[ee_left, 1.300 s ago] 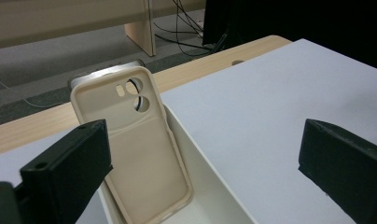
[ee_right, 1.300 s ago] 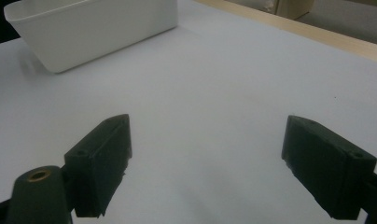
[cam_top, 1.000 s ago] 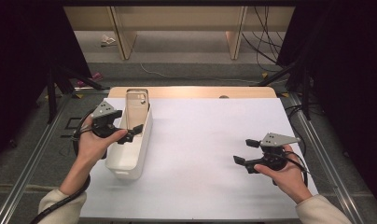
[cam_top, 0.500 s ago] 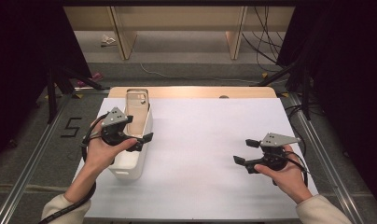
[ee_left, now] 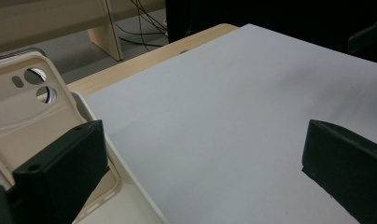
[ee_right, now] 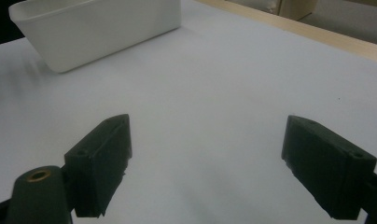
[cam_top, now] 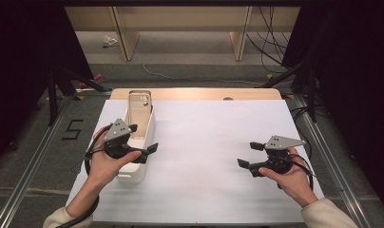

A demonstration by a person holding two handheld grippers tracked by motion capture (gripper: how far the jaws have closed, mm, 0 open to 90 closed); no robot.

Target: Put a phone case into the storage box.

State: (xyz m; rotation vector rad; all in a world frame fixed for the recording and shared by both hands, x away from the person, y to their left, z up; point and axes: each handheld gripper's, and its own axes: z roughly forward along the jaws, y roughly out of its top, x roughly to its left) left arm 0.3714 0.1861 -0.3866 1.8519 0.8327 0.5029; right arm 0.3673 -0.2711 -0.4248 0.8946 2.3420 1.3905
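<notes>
Now over white bin (cam_top: 141, 142): L gripper (cam_top: 140, 142) jaws spread, gripping nothing; phone case (cam_top: 139, 111) stands just beyond, long axis running away. R gripper (cam_top: 247, 154) unclenched, well apart.

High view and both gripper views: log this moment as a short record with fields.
Surface: white sheet on a wooden table
Container: white tub, left side of the sheet
Contents: beige phone case leaning inside the tub
Left gripper: jaws open, over the tub
Right gripper: jaws open, over bare sheet, apart from the tub
</notes>
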